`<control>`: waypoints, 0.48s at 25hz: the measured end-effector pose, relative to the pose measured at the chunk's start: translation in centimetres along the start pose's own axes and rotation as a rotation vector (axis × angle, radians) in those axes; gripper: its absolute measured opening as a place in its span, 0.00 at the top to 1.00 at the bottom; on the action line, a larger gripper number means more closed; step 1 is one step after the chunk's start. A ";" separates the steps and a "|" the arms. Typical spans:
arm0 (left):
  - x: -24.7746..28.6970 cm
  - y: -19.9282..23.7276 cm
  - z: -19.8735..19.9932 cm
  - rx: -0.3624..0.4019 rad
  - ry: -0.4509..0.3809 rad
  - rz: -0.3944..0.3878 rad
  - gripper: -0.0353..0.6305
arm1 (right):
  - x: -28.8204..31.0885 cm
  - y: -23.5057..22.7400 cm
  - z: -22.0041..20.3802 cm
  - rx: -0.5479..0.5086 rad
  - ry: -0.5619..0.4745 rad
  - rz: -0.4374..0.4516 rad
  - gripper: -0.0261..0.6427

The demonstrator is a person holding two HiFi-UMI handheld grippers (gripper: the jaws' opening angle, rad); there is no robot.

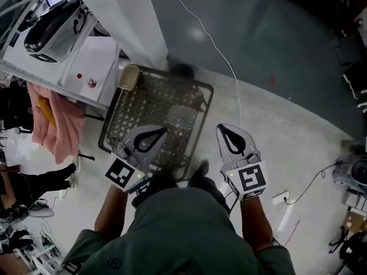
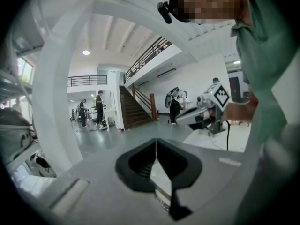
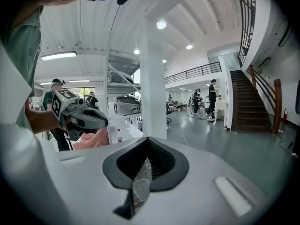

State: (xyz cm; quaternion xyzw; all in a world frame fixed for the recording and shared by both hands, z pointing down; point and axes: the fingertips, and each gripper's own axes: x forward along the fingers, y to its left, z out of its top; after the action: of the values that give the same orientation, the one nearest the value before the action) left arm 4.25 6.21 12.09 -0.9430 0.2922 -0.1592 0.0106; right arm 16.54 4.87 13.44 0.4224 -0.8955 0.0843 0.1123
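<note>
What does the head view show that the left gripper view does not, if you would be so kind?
Only the head view shows the whole dark mesh basket on the floor under the left gripper, the pink cloth to its left and the white cable running across the floor. Only the left gripper view shows the staircase, the people standing in the hall and the ceiling light. Both show the left gripper with its jaws together, and the right gripper with its marker cube.

Basket (image 1: 143,102) on floor (image 1: 275,125), cloth (image 1: 54,125) at left
</note>
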 end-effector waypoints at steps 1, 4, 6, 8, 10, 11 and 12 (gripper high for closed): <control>-0.1 0.3 -0.3 -0.008 0.007 0.001 0.94 | 0.5 -0.1 -0.3 0.008 0.010 0.002 0.95; -0.5 2.1 -1.9 -0.051 0.025 0.008 0.94 | 2.4 0.0 -1.1 0.029 0.040 -0.010 0.95; -0.3 3.7 -3.5 -0.077 0.033 -0.004 0.94 | 4.0 0.0 -1.4 0.033 0.054 -0.028 0.95; 0.4 4.8 -5.3 -0.099 0.045 -0.037 0.94 | 5.3 0.0 -1.9 0.052 0.069 -0.056 0.95; 1.6 5.5 -6.7 -0.117 0.059 -0.078 0.94 | 6.0 -0.3 -2.5 0.078 0.080 -0.089 0.95; 2.3 5.9 -7.2 -0.121 0.063 -0.095 0.94 | 6.4 -0.6 -2.9 0.090 0.088 -0.107 0.95; 3.0 6.5 -7.6 -0.122 0.062 -0.109 0.94 | 6.8 -0.9 -3.4 0.099 0.098 -0.123 0.95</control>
State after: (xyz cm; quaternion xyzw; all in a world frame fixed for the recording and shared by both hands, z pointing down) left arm 0.75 -0.27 19.47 -0.9510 0.2499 -0.1703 -0.0644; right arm 13.52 0.09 18.57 0.4771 -0.8560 0.1418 0.1399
